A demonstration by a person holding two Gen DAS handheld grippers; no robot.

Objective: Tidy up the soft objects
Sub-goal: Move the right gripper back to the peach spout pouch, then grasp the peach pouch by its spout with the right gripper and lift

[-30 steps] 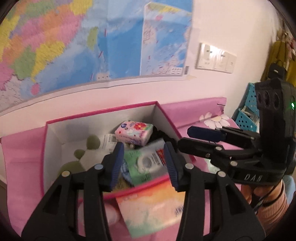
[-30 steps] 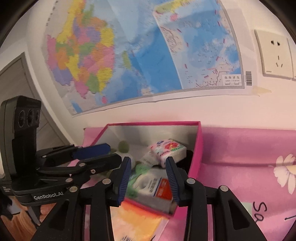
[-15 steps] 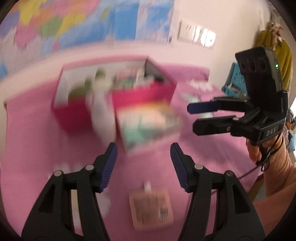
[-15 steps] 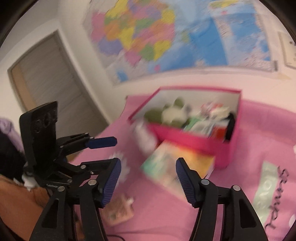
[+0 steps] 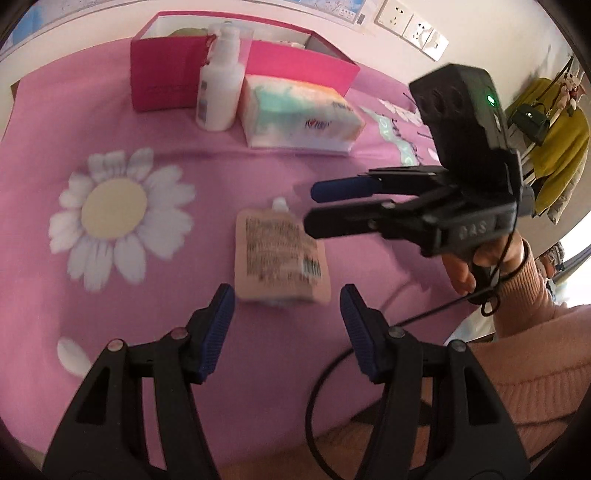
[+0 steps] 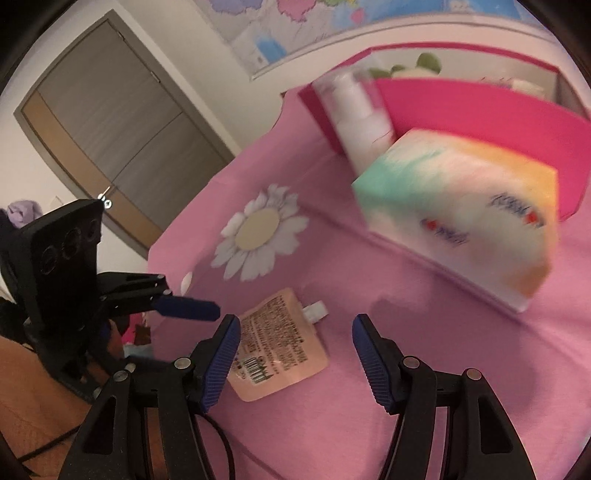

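A flat peach spout pouch [image 5: 280, 254] lies on the pink cloth, also in the right wrist view [image 6: 282, 345]. My left gripper [image 5: 286, 328] is open and empty just short of it. My right gripper [image 6: 295, 350] is open and empty, hovering over the pouch; it also shows in the left wrist view [image 5: 314, 205]. A pastel tissue pack [image 5: 299, 114] and a white pump bottle [image 5: 219, 88] stand in front of the pink box [image 5: 166, 74], which holds soft items.
The pink cloth with a white daisy print [image 5: 114, 210] covers the table. A grey door [image 6: 107, 125] stands at left. Wall sockets [image 5: 410, 22] and yellow clothing [image 5: 554, 147] are at right. A black cable [image 5: 369, 350] trails over the front edge.
Both grippers have pulled back and down from over the box to the front of the table. Both have opened wider. The pouch now lies just ahead of them.
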